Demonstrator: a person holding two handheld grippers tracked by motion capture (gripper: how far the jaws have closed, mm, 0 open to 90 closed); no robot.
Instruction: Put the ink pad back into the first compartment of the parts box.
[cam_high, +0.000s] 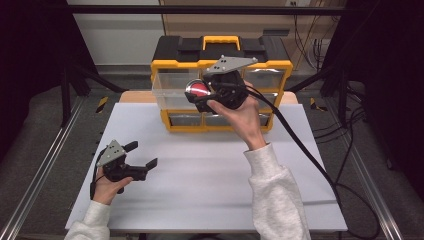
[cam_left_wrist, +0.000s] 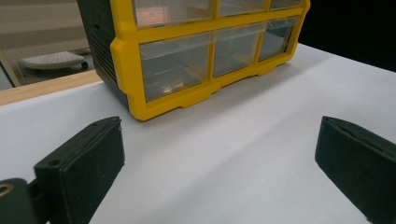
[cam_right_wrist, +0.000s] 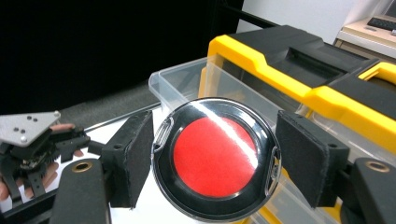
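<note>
The right claw (cam_right_wrist: 212, 163) grips a round black case with a red middle (cam_right_wrist: 214, 157) by its edges. It holds the case up in the air, just over the pulled-out clear drawer (cam_right_wrist: 187, 81) of the yellow and black drawer box (cam_high: 220, 55). This looks like the step of putting the case away. Next it likely needs to go down into the drawer, then let go. The drawer's front wall is close below. The left claw (cam_high: 141, 154) sits wide apart and empty on the white worktop (cam_high: 210, 170), far from the box.
</note>
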